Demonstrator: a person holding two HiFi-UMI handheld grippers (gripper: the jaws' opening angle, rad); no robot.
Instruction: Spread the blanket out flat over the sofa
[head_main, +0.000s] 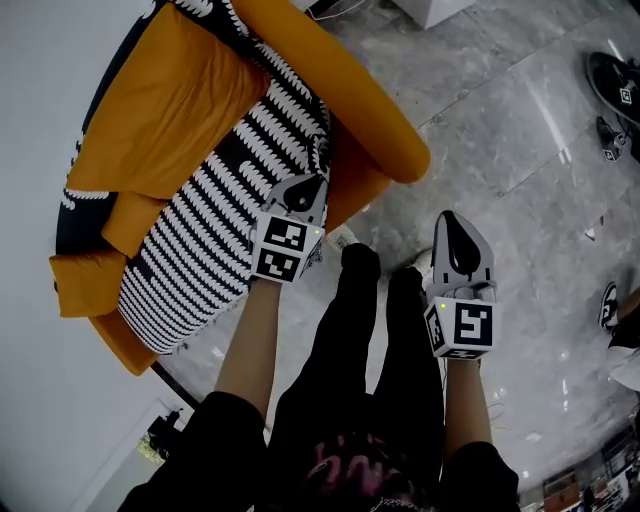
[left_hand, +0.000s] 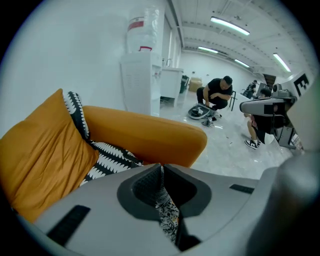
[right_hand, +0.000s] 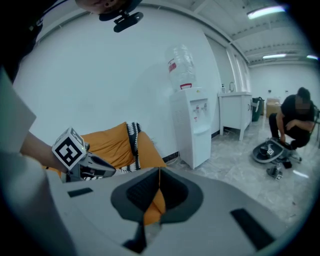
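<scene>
B/w zigzag blanket (head_main: 200, 240) lies over the sofa (head_main: 340, 90) seat and up its back, ahead of and left of the L gripper (head_main: 303, 188). An orange cushion (head_main: 170, 100) sits on the far part, so it's not flat yet. The near edge hangs at the seat front. The L jaws are clamped on a pinch of that printed cloth, which shows btwn the pads in the left gripper view.

R gripper (head_main: 452, 225) is off to the right of L, over bare floor (head_main: 520, 150), well clear of the sofa. Its jaws are together w/ nothing btwn them. The orange in the notch under the pads looks to me like the sofa arm beyond, not cloth.

Step in hand, my read: draw the near edge out & square it along the seat front. To do it well:
- L grip must be firm. Pull low & level, away from the backrest, so the cloth slides rather than bunches.
- A one-point pull will prob. skew the print. R should open, come in beside L, take the same edge further along, then both spread apart.
- The cushion pins the far part, so tug gently or the hem may slip from the pads.
- Check the print rows: straight rows = flat.

Water dispenser (right_hand: 192, 125) & a crouching person (left_hand: 215, 95) are far ahead of the jaws and have no bearing on this.
</scene>
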